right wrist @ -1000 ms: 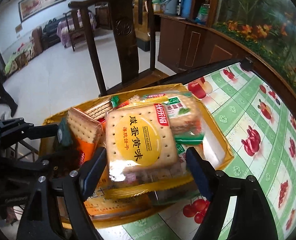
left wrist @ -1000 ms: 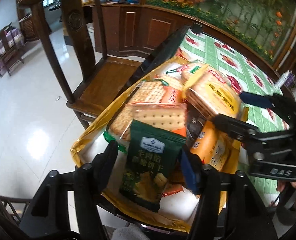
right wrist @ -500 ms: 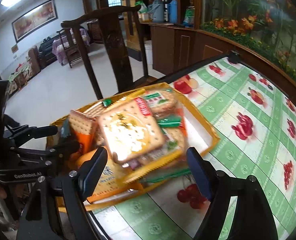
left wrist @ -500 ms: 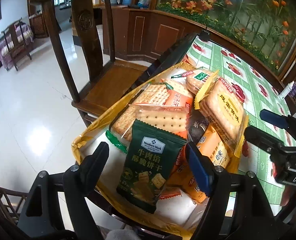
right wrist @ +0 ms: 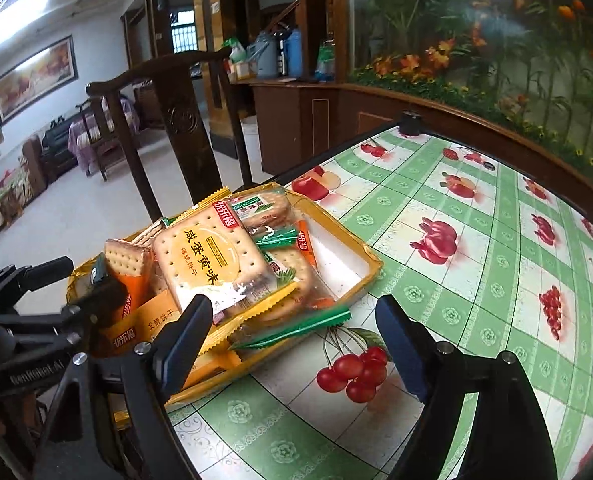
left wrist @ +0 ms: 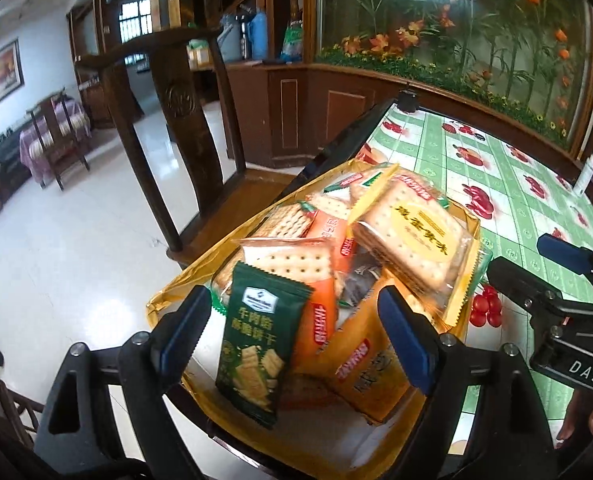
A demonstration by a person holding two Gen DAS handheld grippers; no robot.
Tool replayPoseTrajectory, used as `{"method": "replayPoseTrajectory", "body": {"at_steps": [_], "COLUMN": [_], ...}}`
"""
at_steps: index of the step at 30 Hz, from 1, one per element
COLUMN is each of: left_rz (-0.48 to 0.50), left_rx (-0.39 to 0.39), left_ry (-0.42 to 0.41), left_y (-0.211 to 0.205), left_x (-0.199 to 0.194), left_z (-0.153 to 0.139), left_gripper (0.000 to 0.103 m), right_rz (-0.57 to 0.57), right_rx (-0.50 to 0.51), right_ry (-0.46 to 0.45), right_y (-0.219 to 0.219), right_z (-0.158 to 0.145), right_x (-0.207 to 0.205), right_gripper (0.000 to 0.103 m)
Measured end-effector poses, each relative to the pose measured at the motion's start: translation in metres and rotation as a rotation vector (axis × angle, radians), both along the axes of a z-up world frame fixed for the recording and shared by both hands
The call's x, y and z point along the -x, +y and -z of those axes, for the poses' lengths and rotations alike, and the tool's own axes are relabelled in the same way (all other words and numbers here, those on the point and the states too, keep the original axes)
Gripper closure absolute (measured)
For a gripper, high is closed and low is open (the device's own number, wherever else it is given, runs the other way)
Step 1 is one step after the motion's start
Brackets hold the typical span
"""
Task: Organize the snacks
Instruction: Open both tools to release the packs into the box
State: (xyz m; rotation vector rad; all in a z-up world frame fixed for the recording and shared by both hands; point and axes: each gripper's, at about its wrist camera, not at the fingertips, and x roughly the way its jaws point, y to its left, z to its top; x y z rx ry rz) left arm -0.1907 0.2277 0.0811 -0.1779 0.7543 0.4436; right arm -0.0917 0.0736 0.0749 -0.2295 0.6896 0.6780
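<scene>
Since a second ago both grippers have been pulled back from the yellow tray, and the big yellow cracker pack has been left on top of the pile. The left gripper and right gripper are held wide open, with nothing in them. The tray sits at the desk edge. The job looks nearly done. The green pack, maybe loose, is best nudged in gently.

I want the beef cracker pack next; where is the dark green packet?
In the left wrist view the dark green packet leans at the near-left end of the yellow tray, against the orange packet, between the open left tongs.
</scene>
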Motion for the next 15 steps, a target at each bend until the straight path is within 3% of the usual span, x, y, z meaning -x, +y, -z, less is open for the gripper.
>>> {"method": "replayPoseTrajectory", "body": {"at_steps": [15], "left_rz": [-0.047], "left_rx": [-0.028], "left_ry": [-0.044], "left_y": [-0.014], "left_x": [0.008], "left_z": [0.001], "left_gripper": [0.015], "right_rz": [0.044], "right_rx": [-0.059], "right_ry": [-0.036], "right_y": [-0.012], "right_z": [0.006], "right_x": [0.012], "right_gripper": [0.019]}}
